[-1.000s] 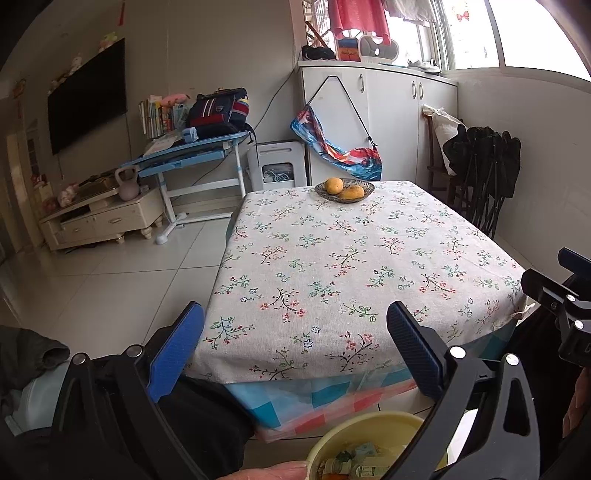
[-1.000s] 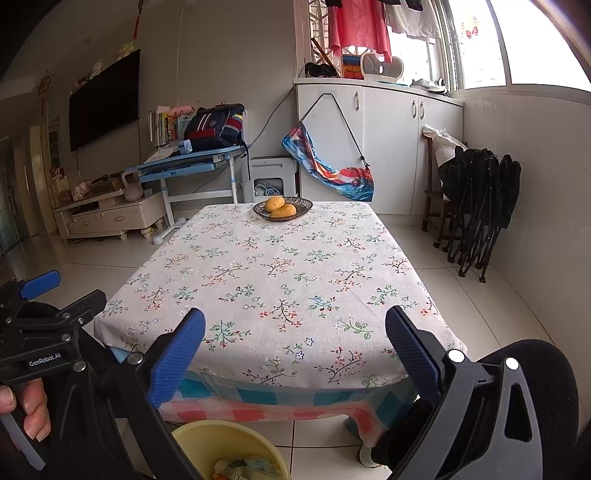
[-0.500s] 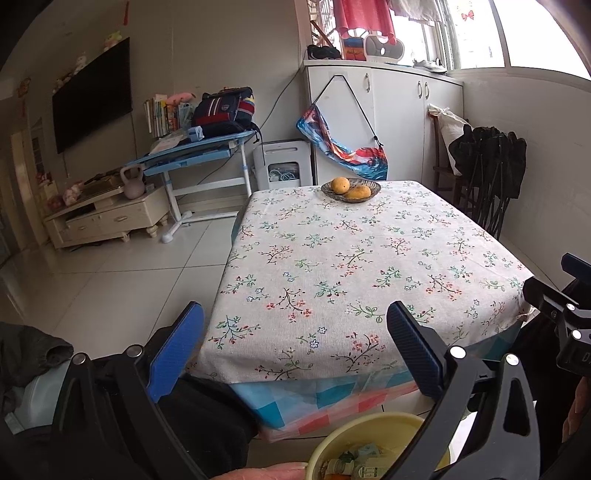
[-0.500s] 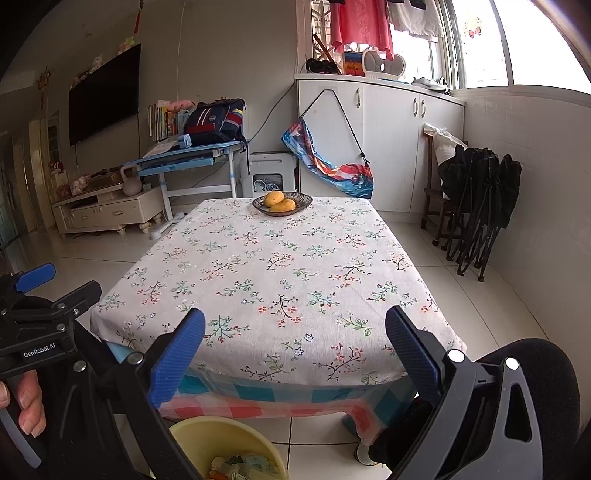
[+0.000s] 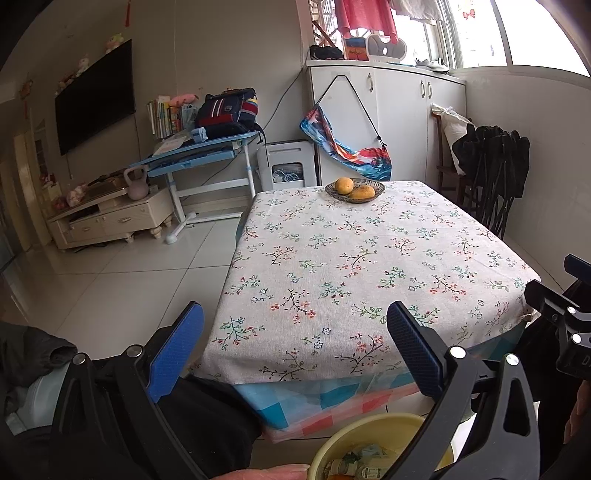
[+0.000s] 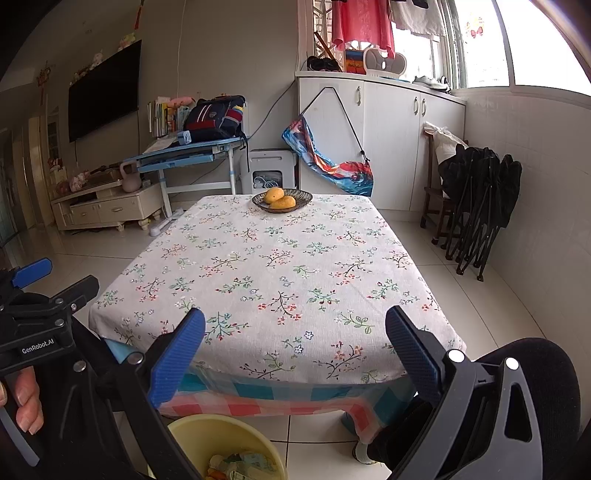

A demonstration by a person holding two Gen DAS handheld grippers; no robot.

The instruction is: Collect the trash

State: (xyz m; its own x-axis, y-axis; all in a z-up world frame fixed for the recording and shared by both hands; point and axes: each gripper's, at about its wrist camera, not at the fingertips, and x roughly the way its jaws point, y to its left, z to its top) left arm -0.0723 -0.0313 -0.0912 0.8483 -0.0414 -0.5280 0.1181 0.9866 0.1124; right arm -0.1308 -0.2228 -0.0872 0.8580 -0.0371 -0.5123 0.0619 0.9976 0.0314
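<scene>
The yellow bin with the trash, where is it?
The yellow bin sits on the floor at the table's near edge, low in both views, below the open left gripper and right gripper.

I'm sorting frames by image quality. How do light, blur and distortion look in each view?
Left wrist view: the window is blown out white, fisheye bends the cabinet edges, corners are vignetted black, and the yellow bin looks soft. Right wrist view: same overexposed window, dim room at left, floral tablecloth sharp, curved walls.
</scene>
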